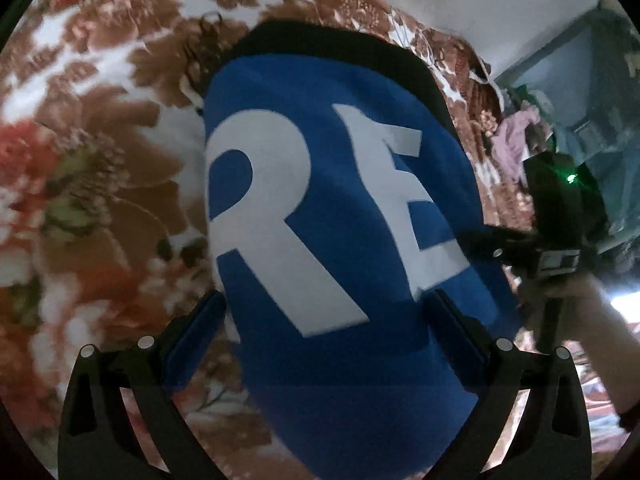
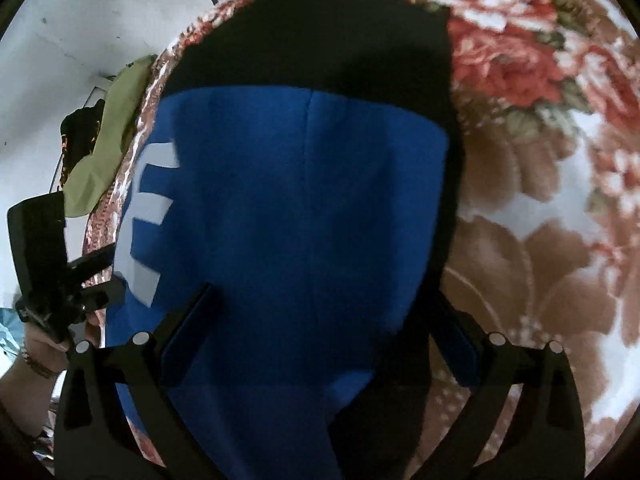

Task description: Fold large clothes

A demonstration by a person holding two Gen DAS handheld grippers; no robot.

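One blue-and-black fabric garment point(image 1: 340, 208) with white letters was seen. One floral red-brown bedspread point(image 1: 100, 168) and two black grippers were counted.

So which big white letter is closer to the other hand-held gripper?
The E; it's on the blue garment's right side, by the right hand-held gripper. The R is further left.

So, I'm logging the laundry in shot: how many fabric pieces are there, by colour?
Blue and black garment with white letters: 1
Floral red-brown bedspread: 1
Green cloth: 1
Pink cloth: 1
Total: 4

Both grippers, left and right, have their jaws spread wide over the garment.
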